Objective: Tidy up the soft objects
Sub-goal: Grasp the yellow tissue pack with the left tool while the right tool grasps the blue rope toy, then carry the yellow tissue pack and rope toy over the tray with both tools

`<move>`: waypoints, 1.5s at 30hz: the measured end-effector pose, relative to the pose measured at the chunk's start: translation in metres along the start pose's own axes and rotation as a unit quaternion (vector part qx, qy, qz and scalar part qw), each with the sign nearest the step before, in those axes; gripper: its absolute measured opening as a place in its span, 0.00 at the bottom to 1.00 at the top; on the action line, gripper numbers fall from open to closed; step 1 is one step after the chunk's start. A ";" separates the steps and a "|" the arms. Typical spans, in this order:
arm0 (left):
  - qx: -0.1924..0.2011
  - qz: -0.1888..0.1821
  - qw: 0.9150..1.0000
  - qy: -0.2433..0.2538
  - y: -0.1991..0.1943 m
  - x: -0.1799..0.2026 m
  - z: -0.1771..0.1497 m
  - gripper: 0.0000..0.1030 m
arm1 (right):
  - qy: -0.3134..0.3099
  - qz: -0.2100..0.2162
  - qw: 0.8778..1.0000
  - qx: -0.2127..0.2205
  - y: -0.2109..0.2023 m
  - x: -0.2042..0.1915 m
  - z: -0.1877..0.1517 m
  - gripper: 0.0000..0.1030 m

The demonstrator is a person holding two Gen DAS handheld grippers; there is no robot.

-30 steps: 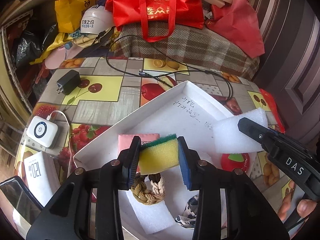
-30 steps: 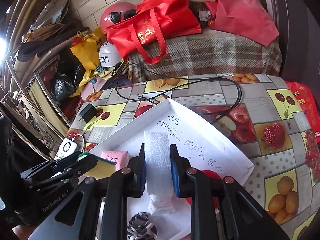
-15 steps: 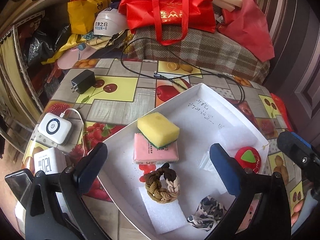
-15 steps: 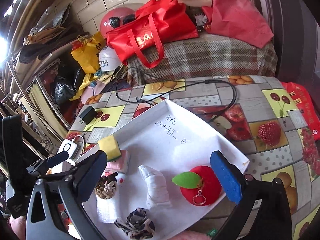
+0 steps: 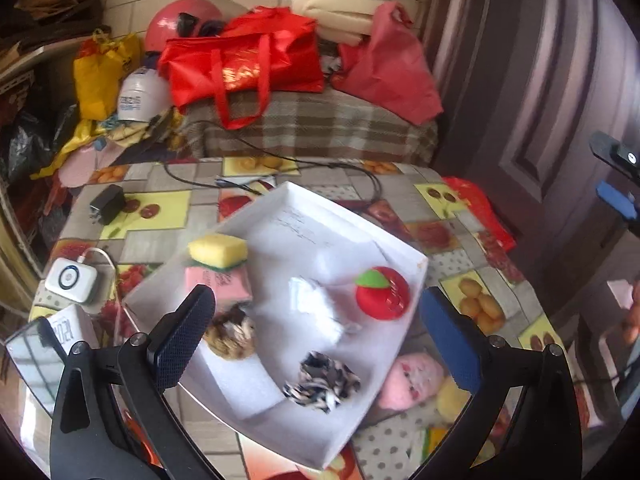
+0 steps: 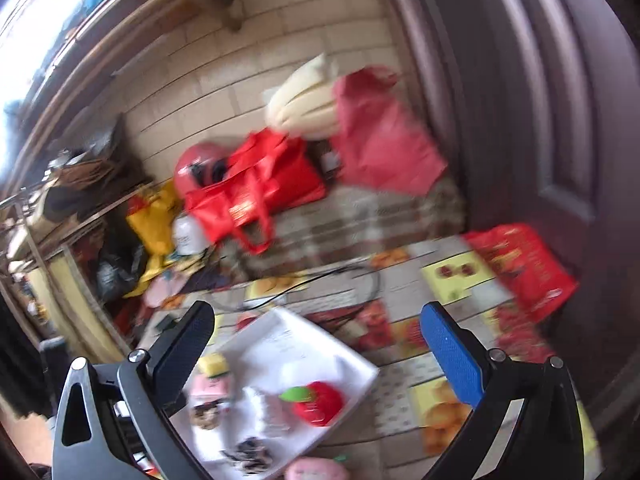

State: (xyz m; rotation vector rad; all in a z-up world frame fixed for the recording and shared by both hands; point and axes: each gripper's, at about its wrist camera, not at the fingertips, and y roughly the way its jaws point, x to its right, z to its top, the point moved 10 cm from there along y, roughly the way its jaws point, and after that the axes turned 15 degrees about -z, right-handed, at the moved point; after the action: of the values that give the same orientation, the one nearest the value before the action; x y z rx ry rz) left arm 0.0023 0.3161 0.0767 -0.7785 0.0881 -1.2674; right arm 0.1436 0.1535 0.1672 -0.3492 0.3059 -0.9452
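A white tray [image 5: 404, 254] lies on the fruit-patterned table and holds the soft things. Inside it are a yellow sponge [image 5: 218, 250] on a pink packet [image 5: 218, 282], a braided rope ring [image 5: 231, 334], a white foam piece [image 5: 316, 308], a red plush apple [image 5: 382, 294] and a patterned scrunchie [image 5: 322, 382]. My left gripper [image 5: 316, 328] hangs open above the tray's near side, nothing between its fingers. My right gripper [image 6: 318, 344] is open and empty, raised well above the tray [image 6: 360, 364]. A pink plush toy [image 5: 412, 378] lies on the table beside the tray.
A black charger [image 5: 107, 204], a white power bank [image 5: 72, 280] and a black cable [image 5: 360, 172] lie on the table. Behind it a plaid-covered bench carries red bags [image 5: 244, 64] and helmets. A dark door [image 5: 540, 100] stands to the right.
Both grippers opened, letting the yellow sponge and the white foam drop into the tray. Both then pulled back and rose; the right one lifted much higher and tilted up.
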 end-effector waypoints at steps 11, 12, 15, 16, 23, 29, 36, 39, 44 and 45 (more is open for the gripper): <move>-0.187 -0.093 0.975 0.075 0.058 0.097 -0.138 1.00 | -0.002 -0.026 0.982 -0.185 0.036 0.101 -0.159 1.00; -0.193 -0.097 0.973 0.081 0.060 0.103 -0.142 1.00 | 0.000 -0.017 0.978 -0.207 0.037 0.102 -0.173 1.00; -0.209 -0.103 0.968 0.097 0.068 0.113 -0.152 1.00 | -0.010 0.018 0.973 -0.229 0.031 0.093 -0.195 1.00; -0.214 -0.106 0.966 0.101 0.072 0.116 -0.156 1.00 | -0.026 0.024 0.972 -0.232 0.031 0.086 -0.199 1.00; -0.255 -0.093 0.955 0.120 0.102 0.120 -0.177 1.00 | -0.068 0.070 0.957 -0.272 0.050 0.044 -0.231 0.72; -0.264 -0.081 0.952 0.132 0.100 0.111 -0.187 0.73 | -0.040 0.095 0.947 -0.304 0.054 0.039 -0.249 0.35; -0.229 -0.117 0.959 0.115 0.083 0.114 -0.175 0.71 | -0.040 0.094 0.959 -0.266 0.039 0.051 -0.228 0.24; -0.190 -0.113 0.968 0.121 0.068 0.116 -0.151 0.71 | -0.023 0.089 0.967 -0.238 0.032 0.057 -0.205 0.24; -0.128 -0.076 0.982 0.115 0.040 0.107 -0.101 0.72 | -0.014 0.096 0.979 -0.178 0.010 0.057 -0.155 0.24; -0.117 -0.066 0.985 0.112 0.034 0.104 -0.093 0.72 | -0.013 0.101 0.981 -0.165 0.005 0.055 -0.144 0.24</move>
State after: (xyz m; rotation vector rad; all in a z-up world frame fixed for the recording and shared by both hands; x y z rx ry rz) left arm 0.0213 0.1835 0.0247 -0.8509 0.3789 -1.4859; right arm 0.1190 0.0879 0.0294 -0.6230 0.4678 -0.6892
